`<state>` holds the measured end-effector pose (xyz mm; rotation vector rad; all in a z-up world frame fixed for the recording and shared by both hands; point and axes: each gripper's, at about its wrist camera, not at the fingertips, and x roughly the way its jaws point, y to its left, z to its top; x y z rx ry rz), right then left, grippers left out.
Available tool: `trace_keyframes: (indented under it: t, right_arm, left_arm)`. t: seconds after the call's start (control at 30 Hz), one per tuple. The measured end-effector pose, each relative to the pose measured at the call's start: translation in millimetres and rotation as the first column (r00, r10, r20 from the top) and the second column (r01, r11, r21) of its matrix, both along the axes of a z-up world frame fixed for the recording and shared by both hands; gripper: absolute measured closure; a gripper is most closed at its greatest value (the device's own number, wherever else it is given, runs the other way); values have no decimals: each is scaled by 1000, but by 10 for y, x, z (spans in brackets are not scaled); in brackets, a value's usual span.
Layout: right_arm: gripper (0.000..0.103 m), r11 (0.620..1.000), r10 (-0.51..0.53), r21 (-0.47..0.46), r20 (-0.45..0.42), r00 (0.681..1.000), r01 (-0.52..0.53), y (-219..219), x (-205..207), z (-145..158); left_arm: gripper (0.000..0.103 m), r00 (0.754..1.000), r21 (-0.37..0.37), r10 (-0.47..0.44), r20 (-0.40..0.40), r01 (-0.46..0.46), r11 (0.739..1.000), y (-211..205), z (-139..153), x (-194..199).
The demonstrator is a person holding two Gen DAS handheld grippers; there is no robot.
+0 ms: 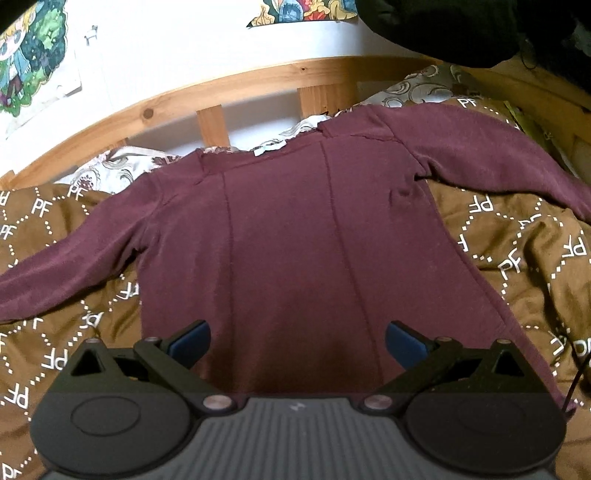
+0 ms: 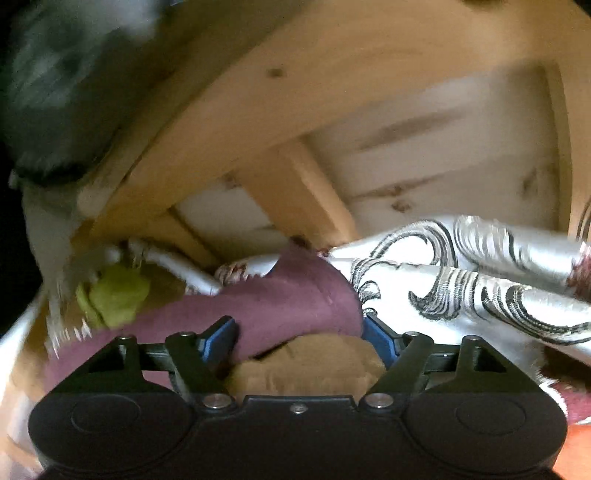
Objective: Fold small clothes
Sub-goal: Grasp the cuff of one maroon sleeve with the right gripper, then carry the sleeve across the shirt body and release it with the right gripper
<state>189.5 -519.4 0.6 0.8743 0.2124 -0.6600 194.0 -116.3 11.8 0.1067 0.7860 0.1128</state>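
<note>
A maroon long-sleeved shirt [image 1: 295, 221] lies flat on a brown blanket [image 1: 517, 240], neckline at the far end and both sleeves spread to the sides. My left gripper [image 1: 297, 328] hovers open over the shirt's lower body, with its blue pads wide apart and gripping nothing. In the blurred right wrist view, the end of one maroon sleeve [image 2: 295, 295] sits between the fingers of my right gripper [image 2: 299, 325], above a bulge of the brown blanket [image 2: 306, 365]. The jaws stand wide and the cloth is not pinched flat.
A wooden bed frame [image 1: 258, 77] with slats runs along the far side against a white wall with posters [image 1: 29, 55]. White patterned bedding [image 2: 461, 277] lies beside the sleeve, and a green object [image 2: 114, 299] lies to its left. Dark fabric [image 1: 461, 29] hangs at the upper right.
</note>
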Motion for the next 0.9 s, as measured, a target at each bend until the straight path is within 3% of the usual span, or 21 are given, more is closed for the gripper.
trace_keyframes:
  t: [0.1,0.17,0.2,0.37,0.5,0.6,0.77,0.9]
  right_arm:
    - [56,1000,-8,-17,27,1000,9,10,4,-12]
    - [80,999,11,-42,38,999,-9,58,19,-10]
    - [85,998,20,-63,46,999,-17,92,18,4]
    - [87,961,23,-278,45,999,-10,360,20,165]
    - [88,899,46,-436,38,998,-25,512,62,327]
    - [89,802,103,-592,11,995,-76,827,59,414]
    - [90,563,235,-809,-38,971,-168,1531,143,600]
    - [90,341,383,-910,-94,919,-235,2143,220,736]
  left_arm:
    - [0,1000,1,10,10,-10,1000,72,46,-66]
    - [0,1000,-14,25,7,-25,1000,133,74,-92]
    - [0,999,-25,33,7,-33,999,168,91,-107]
    - [0,998,-57,56,33,-54,997,311,207,-200]
    - [0,997,-74,61,56,-57,996,376,291,-273]
    - [0,995,-98,80,62,-74,992,459,341,-303]
    - [0,987,-138,148,56,-139,981,681,373,-323]
    - [1,974,-176,223,46,-212,961,904,364,-358]
